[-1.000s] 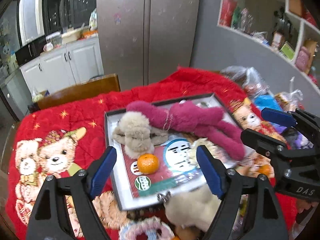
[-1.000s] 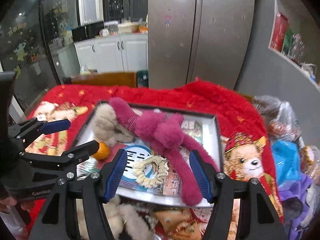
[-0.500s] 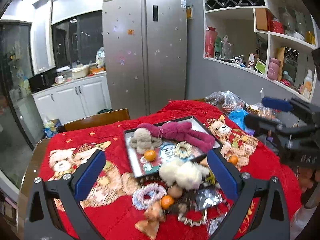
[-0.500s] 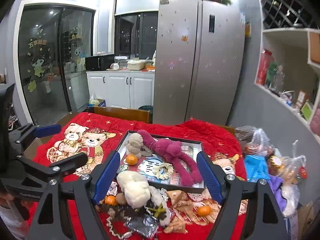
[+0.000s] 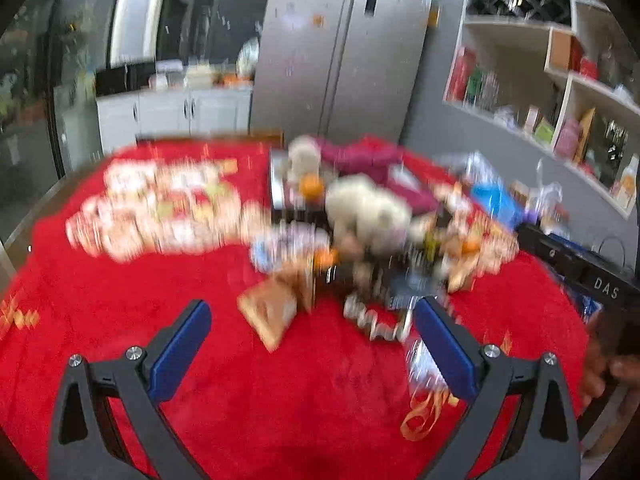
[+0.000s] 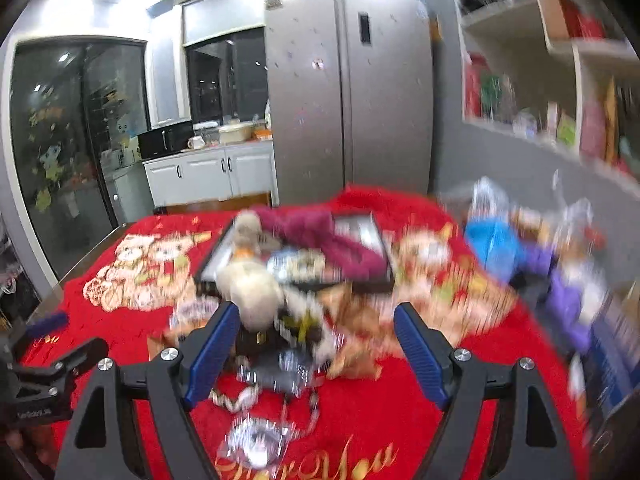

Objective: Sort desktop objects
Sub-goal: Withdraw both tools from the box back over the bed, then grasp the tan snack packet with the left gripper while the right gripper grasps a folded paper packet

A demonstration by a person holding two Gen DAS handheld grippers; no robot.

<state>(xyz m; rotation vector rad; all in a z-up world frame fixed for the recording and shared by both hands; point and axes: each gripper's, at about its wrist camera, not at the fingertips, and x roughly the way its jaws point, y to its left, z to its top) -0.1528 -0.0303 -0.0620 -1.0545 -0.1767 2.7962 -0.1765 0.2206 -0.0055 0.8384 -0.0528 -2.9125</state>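
Both views are motion-blurred. A black tray (image 5: 276, 192) (image 6: 210, 262) on the red cloth holds a magenta plush (image 5: 360, 156) (image 6: 312, 232), a beige plush (image 5: 304, 156) (image 6: 246, 228) and an orange (image 5: 312, 188). In front of it lies a heap: a white plush (image 5: 368, 208) (image 6: 252, 292), another orange (image 5: 326, 258), a brown packet (image 5: 272, 308), a bead chain (image 5: 372, 324) and silver foil (image 6: 256, 440). My left gripper (image 5: 312, 320) is open and empty over bare cloth near the packet. My right gripper (image 6: 316, 320) is open and empty, just short of the heap.
Plastic bags and a blue item (image 6: 492, 240) crowd the table's right side. A wooden chair (image 6: 216, 202) stands behind the table, then a fridge (image 6: 348, 100) and wall shelves (image 5: 560, 80). A hand (image 5: 600, 376) holds the right gripper's body (image 5: 580, 268).
Both grippers have drawn back from over the tray toward the near side of the table, so the heap now lies ahead of them. Both sets of jaws stand wider than a second ago.
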